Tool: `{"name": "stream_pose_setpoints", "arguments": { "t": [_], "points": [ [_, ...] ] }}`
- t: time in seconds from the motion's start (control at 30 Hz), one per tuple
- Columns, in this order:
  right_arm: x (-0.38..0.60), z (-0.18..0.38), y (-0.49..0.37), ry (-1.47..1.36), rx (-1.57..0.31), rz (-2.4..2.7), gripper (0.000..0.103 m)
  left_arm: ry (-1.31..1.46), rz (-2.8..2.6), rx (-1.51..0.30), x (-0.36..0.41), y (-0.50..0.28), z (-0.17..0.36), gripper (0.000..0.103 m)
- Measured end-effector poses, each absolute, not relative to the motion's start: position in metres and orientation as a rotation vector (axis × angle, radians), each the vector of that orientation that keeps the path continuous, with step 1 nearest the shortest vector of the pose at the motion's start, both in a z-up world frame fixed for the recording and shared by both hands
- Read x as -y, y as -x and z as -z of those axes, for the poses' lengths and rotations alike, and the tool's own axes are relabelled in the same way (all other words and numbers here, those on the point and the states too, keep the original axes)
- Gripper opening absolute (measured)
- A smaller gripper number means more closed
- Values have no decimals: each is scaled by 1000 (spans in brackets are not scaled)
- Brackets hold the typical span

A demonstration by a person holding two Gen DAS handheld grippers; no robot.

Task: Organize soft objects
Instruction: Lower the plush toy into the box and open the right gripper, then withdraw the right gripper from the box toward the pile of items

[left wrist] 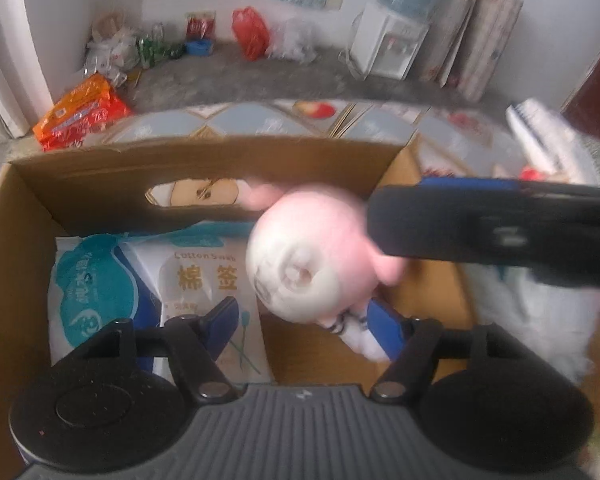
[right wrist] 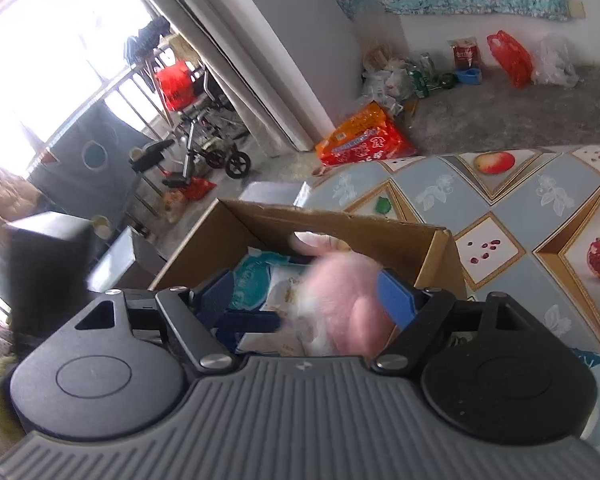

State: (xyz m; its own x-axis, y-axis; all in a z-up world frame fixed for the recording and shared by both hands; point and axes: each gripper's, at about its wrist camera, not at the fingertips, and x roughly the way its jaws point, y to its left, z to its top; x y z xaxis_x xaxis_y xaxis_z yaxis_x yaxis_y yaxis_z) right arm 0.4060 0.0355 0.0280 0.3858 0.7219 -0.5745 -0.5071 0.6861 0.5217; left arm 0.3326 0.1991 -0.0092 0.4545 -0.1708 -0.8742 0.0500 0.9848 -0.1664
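Note:
A pink and white plush toy (left wrist: 312,256) hangs blurred over an open cardboard box (left wrist: 112,172). My right gripper (left wrist: 384,240) comes in from the right and touches the toy's pink side. In the right wrist view the toy (right wrist: 340,300) lies between wide-spread blue fingers (right wrist: 396,296), over the box (right wrist: 340,220). My left gripper (left wrist: 304,324) is open above the box, its fingers either side of the toy's lower end. A cotton swab packet (left wrist: 208,280) and a teal and white packet (left wrist: 96,284) lie in the box.
The box stands on a table with a fruit-patterned cloth (right wrist: 540,200). A white striped item (left wrist: 540,136) lies at the table's right. An orange bag (right wrist: 364,136), a red bag (right wrist: 510,58) and a water dispenser (left wrist: 392,36) stand on the floor beyond. A wheelchair (right wrist: 208,132) is near the window.

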Motion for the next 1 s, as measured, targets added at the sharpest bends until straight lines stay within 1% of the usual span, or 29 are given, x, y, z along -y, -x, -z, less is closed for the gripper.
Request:
{"name": "stream_pose_setpoints", "arguments": {
  "t": [0.23, 0.4, 0.43, 0.5, 0.63, 0.73, 0.87, 1.0],
  "points": [
    [-18, -29, -407, -324, -862, -805, 79, 149, 119, -1094, -202, -336, 10, 71],
    [-2, -45, -394, -367, -828, -820, 79, 145, 85, -1052, -200, -318, -10, 76],
    [4, -50, -390, -379, -818, -823, 79, 147, 82, -1037, -200, -313, -15, 80],
    [15, -58, -380, -402, -798, -824, 79, 158, 74, -993, -199, -298, -31, 81],
    [45, -68, -342, -458, -754, -811, 81, 160, 85, -888, -188, -256, -65, 88],
    [72, -64, -303, -529, -723, -801, 82, 126, 108, -804, -169, -213, -87, 94],
    [113, -47, -245, -645, -690, -786, 83, 96, 152, -745, -139, -166, -98, 95],
    [156, -23, -189, -719, -662, -732, 85, 94, 213, -724, -106, -129, -91, 95]
  ]
}}
